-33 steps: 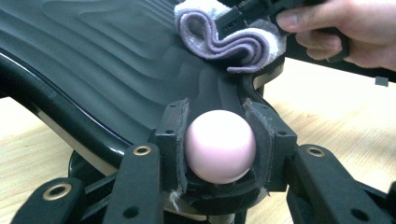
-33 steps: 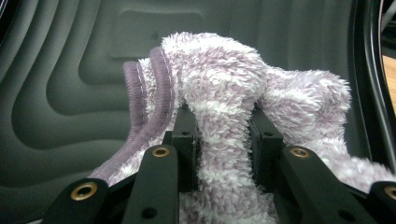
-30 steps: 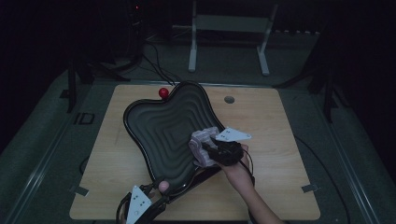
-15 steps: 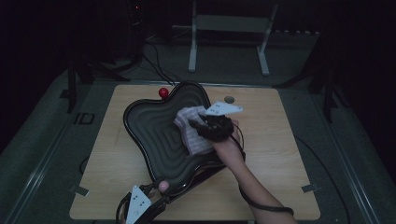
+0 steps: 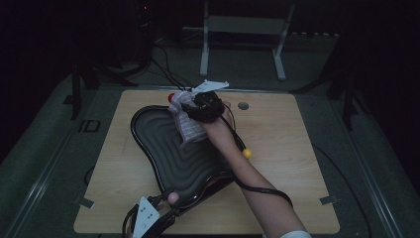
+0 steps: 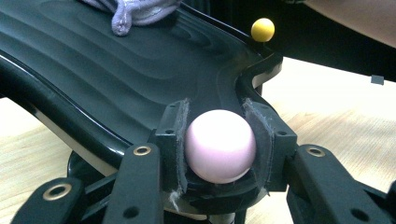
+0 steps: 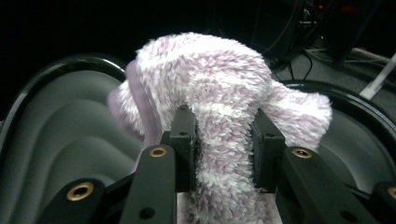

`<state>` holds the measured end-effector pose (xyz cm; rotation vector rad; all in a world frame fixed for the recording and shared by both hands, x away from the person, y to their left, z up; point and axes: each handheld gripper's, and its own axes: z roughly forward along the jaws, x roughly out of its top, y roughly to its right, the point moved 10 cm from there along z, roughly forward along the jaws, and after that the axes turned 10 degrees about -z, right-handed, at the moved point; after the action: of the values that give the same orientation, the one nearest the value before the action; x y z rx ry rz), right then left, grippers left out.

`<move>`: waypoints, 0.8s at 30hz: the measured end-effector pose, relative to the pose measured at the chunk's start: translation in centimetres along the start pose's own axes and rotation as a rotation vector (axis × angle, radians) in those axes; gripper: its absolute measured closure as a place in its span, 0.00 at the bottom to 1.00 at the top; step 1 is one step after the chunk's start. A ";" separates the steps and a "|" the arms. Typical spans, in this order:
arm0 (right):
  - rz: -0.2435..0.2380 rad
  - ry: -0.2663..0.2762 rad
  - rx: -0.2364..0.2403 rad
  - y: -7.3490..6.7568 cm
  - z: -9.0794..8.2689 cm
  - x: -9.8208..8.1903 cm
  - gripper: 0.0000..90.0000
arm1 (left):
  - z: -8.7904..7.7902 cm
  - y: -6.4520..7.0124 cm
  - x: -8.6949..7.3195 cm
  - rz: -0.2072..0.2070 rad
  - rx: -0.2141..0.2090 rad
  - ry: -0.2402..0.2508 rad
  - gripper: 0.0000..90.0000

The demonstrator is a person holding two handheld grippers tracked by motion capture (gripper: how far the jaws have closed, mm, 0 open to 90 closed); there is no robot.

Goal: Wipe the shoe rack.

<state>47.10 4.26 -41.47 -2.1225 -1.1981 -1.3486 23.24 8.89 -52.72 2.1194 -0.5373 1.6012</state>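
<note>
The right gripper (image 7: 223, 154) grasps a fluffy sock (image 7: 219, 88) above the black tray (image 5: 163, 144); the left gripper (image 6: 219, 149) clamps the tray's pink ball (image 6: 220, 144), with a yellow ball (image 5: 246, 153) and a red ball (image 5: 171, 97) at the rim.

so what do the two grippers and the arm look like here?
Both grippers have black jaws with brass-ringed screw holes and dark pads. The left gripper and right gripper each carry a pale three-cornered plate on top. A black cable loops round the bare right forearm; a white sleeve edge shows at the elbow.
</note>
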 end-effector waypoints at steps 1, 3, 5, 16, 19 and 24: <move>0.004 -0.009 -0.001 0.1 0.2 -0.3 0.75 | 0.0 0.0 0.0 0.001 0.001 0.001 0.67; 0.002 -0.013 0.001 0.1 0.5 -0.8 0.75 | 0.0 0.0 0.0 0.002 -0.001 -0.001 0.67; -0.004 -0.018 -0.002 0.2 0.4 -1.1 0.75 | 0.0 0.0 0.0 0.002 0.001 0.001 0.67; -0.017 -0.017 -0.017 -0.7 -1.3 -4.0 0.75 | 0.0 0.1 0.0 0.002 0.008 0.003 0.67; -0.017 -0.019 -0.019 -1.0 -2.0 -5.1 0.75 | 0.0 0.0 0.0 0.003 0.006 0.001 0.67; 0.000 -0.015 -0.007 -1.7 -3.1 -6.8 0.75 | 0.0 0.1 0.0 0.002 0.006 0.000 0.67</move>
<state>42.70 -0.06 -46.10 -2.1415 -1.2007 -1.3411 23.24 8.82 -52.72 2.1243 -0.5351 1.6057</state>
